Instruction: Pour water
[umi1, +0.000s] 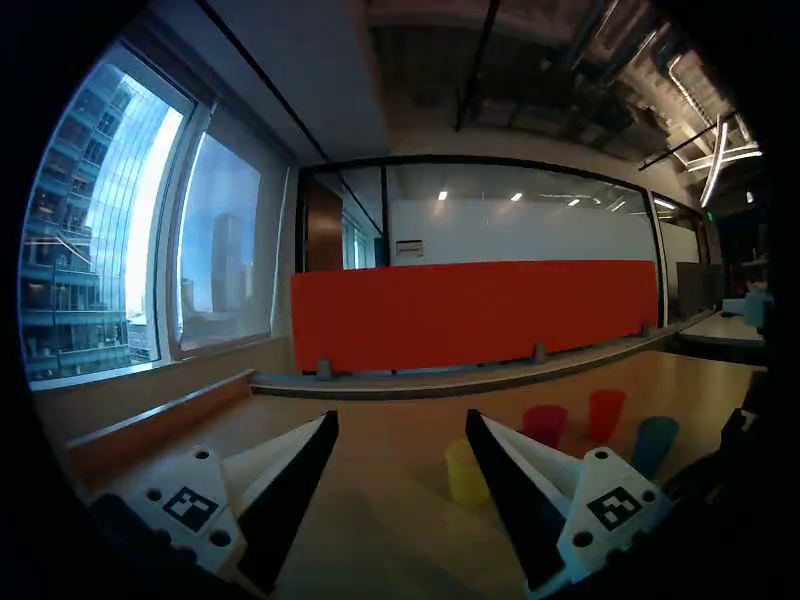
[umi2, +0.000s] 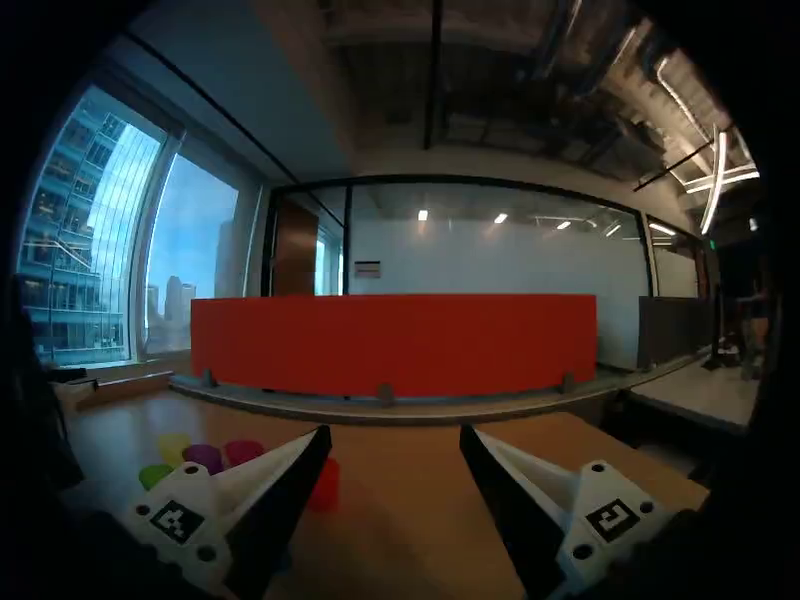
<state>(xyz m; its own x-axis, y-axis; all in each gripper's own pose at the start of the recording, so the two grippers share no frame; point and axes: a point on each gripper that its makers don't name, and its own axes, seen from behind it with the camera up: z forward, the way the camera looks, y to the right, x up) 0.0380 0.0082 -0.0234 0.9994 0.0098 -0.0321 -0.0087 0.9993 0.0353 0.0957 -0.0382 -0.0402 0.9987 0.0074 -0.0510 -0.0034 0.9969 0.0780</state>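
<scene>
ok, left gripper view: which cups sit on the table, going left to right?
yellow cup → dark red cup → orange-red cup → blue cup

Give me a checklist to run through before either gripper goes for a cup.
1. Left gripper open and empty: ok.
2. Right gripper open and empty: ok.
3. Yellow cup, crimson cup, orange cup and blue cup standing upright on the table: ok.
4. Which cup holds water: cannot tell.
5. A cup lined up between the fingers: not ok. The yellow cup sits partly behind one finger of the left gripper, and the red cup sits partly behind one finger of the right gripper.
</scene>
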